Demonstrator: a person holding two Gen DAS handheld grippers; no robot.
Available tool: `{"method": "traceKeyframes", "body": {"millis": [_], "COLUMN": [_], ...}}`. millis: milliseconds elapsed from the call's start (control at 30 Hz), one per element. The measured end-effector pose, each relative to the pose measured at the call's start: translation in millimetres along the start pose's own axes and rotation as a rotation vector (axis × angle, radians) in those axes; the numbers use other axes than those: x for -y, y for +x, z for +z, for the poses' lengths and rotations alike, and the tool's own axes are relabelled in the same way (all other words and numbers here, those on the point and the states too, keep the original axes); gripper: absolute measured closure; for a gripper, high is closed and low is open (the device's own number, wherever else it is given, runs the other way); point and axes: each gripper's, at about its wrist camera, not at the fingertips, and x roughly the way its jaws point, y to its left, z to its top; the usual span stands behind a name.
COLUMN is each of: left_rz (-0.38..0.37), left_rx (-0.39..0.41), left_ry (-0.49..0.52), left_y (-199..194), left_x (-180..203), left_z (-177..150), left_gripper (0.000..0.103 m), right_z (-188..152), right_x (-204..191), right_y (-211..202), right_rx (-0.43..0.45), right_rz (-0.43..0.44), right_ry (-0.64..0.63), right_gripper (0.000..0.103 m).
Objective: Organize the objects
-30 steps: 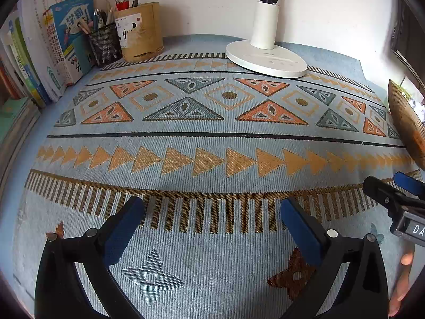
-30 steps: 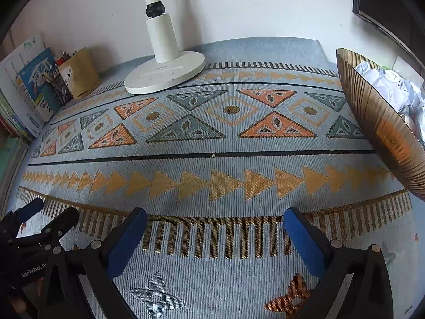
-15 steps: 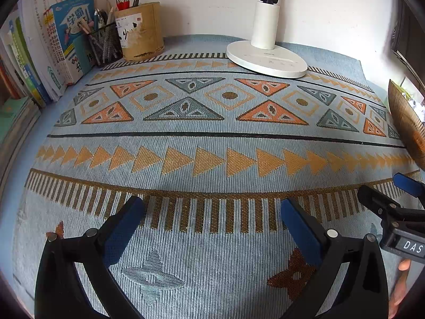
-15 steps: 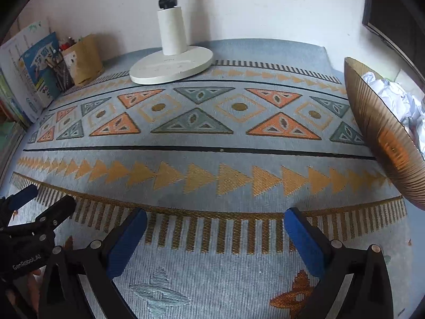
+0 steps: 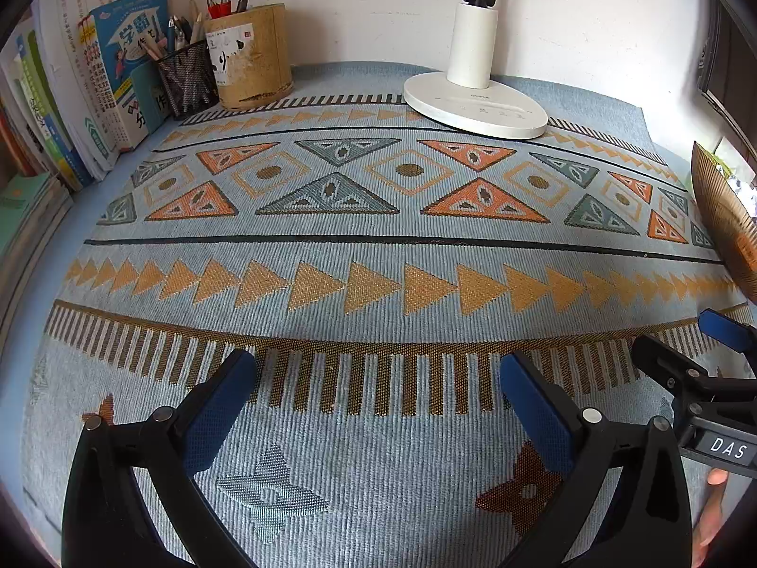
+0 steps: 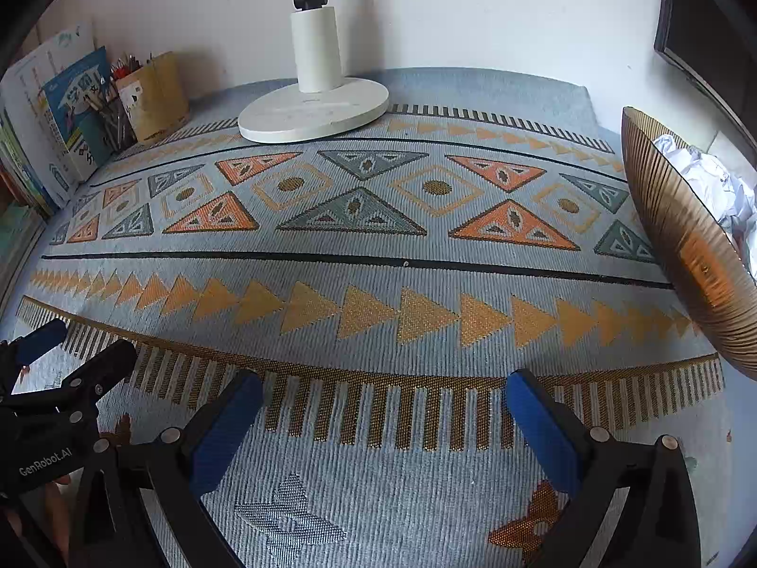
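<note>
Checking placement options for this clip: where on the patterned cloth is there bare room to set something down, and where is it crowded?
The cloth's whole middle is bare, from the lamp base forward to both open grippers, left and right. Crowded: the back-left corner with books, mesh pen cup and round holder, and the right edge, where the bronze bowl holds crumpled paper.

Lamps: one, white-based (image 5: pixel 475 104), far ahead of the tongs.
Pen holders: two, mesh cup (image 5: pixel 188 78) and cardboard tub (image 5: pixel 250 57), ahead-left.
Ribbed bowls: one (image 6: pixel 686 246), right of the tongs.
Patterned mats: one (image 5: pixel 378 260), beneath.
</note>
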Motion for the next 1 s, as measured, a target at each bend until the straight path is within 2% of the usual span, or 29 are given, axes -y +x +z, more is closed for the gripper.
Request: {"method": "traceKeyframes", "body": {"millis": [1000], "left_rz": [0.0], "left_rx": [0.001], "left_ry": [-0.001], "left_y": [0.0], "left_x": [0.1], "left_z": [0.0], "left_gripper": [0.0], "right_z": [-0.7], "right_x": [0.8], "right_y": [1.3], "right_rx": [0.0], "right_rz": [-0.008], "right_ry": [0.014], "right_gripper": [0.0]}}
